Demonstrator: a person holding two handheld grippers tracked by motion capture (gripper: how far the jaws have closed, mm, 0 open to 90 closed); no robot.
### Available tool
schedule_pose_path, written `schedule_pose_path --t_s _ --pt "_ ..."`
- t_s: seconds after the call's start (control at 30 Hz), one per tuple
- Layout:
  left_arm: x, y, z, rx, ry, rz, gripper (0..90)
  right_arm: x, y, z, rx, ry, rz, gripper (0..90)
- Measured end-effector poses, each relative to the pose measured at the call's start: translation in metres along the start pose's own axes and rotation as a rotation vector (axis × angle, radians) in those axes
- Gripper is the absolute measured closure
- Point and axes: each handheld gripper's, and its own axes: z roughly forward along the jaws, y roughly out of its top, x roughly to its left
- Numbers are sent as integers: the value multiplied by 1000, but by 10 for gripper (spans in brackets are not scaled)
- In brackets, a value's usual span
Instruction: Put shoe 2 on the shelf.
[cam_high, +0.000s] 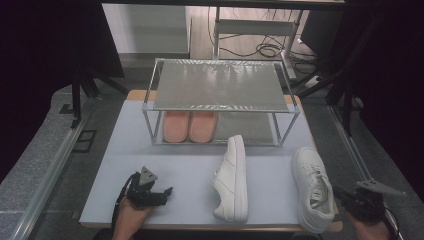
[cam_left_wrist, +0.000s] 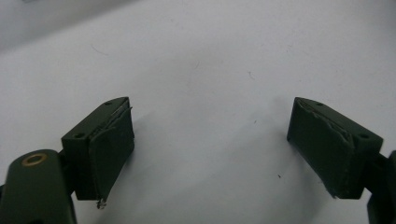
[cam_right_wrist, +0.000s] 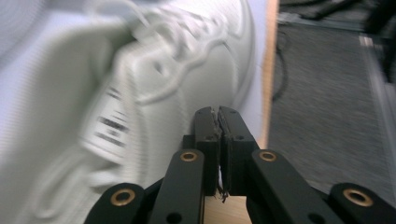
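White leather sneaker (cam_high: 314, 187) at counter's (cam_high: 185, 175) right edge, just ahead of right gripper (cam_right_wrist: 218, 114), pinched closed and empty; left gripper (cam_left_wrist: 210, 140) spread wide, holding nothing. Risk: nudged off edge by closed tips.

The gripper (cam_right_wrist: 219, 114), jaws pressed together with nothing between, sits lower centre; a blurred white sneaker (cam_right_wrist: 140, 84) fills the left, the bench (cam_right_wrist: 271, 70) edge just right.
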Motion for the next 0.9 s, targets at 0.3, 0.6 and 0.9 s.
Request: schedule_pose_path --t_s 0.3,0.6,0.9 --pt "0 0 0 0 0 0 147 18 20 -22 -56 51 -41 900" --pt "0 0 0 -1 0 0 147 45 30 -17 -51 132 -86 900" --pt "0 0 0 -1 0 0 147 63 35 -10 -51 200 -109 900"
